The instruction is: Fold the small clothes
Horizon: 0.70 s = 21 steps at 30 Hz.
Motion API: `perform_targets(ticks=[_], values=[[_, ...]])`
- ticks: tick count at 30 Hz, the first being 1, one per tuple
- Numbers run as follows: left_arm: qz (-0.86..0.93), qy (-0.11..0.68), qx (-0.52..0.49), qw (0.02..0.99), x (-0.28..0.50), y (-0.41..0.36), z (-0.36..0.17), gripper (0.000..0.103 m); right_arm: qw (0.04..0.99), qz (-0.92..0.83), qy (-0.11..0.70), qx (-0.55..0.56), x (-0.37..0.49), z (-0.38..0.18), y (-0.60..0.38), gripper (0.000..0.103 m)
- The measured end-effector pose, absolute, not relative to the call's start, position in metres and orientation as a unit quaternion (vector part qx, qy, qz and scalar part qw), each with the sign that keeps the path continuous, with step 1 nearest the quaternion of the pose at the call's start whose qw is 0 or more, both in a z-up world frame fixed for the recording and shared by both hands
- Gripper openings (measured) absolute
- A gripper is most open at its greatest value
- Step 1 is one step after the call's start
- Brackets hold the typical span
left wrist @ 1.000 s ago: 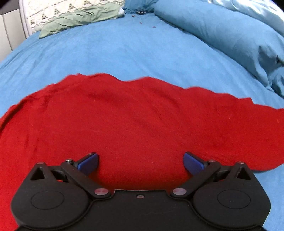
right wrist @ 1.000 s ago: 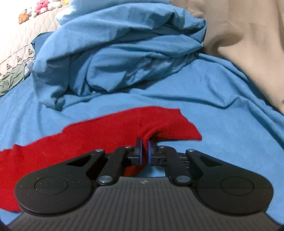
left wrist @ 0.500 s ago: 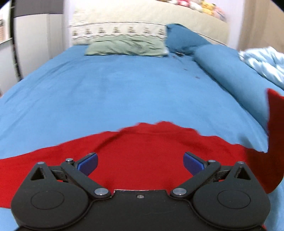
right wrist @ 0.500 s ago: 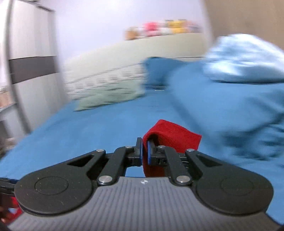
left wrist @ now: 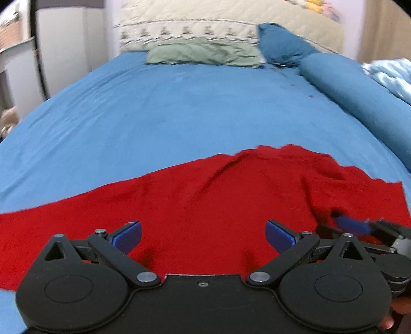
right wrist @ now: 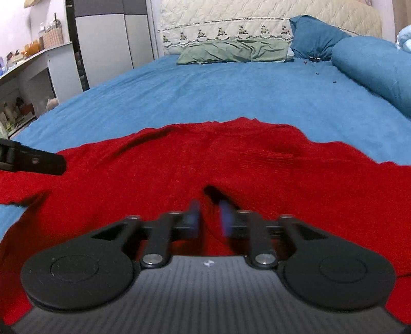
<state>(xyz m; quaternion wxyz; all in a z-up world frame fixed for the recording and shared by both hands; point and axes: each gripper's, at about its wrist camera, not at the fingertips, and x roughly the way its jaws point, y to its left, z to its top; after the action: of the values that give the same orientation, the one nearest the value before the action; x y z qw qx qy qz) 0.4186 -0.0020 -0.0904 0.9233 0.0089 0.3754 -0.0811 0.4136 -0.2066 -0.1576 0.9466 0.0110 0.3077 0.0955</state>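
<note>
Nearest to us, our left gripper hovers over the near part of the red garment, its blue pads spread wide with nothing between them. Our right gripper sits low over the same cloth, off to the right of the left one; its blurred fingers stand a little apart with red fabric between them, and we cannot tell whether they grip it or have let go. The red garment lies spread across the near end of the blue bedsheet, with a raised crease just ahead of the right gripper and a doubled flap on its right side. We judge it a soft, light knit that will sag and drag along the sheet, so we would pinch it at an edge or corner, through both layers, never mid-panel. Beyond the garment lie open sheet, a rolled blue duvet to its far right, then a green pillow against the quilted headboard.
</note>
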Motion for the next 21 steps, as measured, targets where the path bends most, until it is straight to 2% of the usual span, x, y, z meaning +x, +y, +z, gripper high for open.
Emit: perform_targets(ticks=[2, 6, 9, 12, 15, 19, 21], values=[[-0.112, 0.358, 0.03, 0.927, 0.414, -0.021, -0.089, 0.103, 0.953, 0.091, 0.289, -0.008, 0.394, -0.148, -0.214, 0.087], [-0.172, 0.315, 0.1, 0.928, 0.404, -0.077, -0.094, 0.102, 0.953, 0.073, 0.292, -0.03, 0.368, -0.133, -0.246, 0.087], [-0.204, 0.301, 0.126, 0.923, 0.407, -0.116, -0.106, 0.095, 0.949, 0.049, 0.308, -0.031, 0.348, -0.133, -0.273, 0.087], [-0.214, 0.306, 0.163, 0.913, 0.415, -0.144, -0.128, 0.082, 0.944, 0.012, 0.33, -0.009, 0.33, -0.137, -0.305, 0.087], [-0.217, 0.307, 0.194, 0.906, 0.419, -0.159, -0.142, 0.079, 0.939, -0.012, 0.343, 0.018, 0.315, -0.142, -0.331, 0.087], [-0.218, 0.302, 0.224, 0.901, 0.421, -0.171, -0.151, 0.062, 0.937, -0.023, 0.346, 0.038, 0.296, -0.147, -0.352, 0.087], [-0.22, 0.303, 0.225, 0.9, 0.424, -0.173, -0.154, 0.058, 0.937, -0.025, 0.345, 0.052, 0.286, -0.149, -0.356, 0.087]])
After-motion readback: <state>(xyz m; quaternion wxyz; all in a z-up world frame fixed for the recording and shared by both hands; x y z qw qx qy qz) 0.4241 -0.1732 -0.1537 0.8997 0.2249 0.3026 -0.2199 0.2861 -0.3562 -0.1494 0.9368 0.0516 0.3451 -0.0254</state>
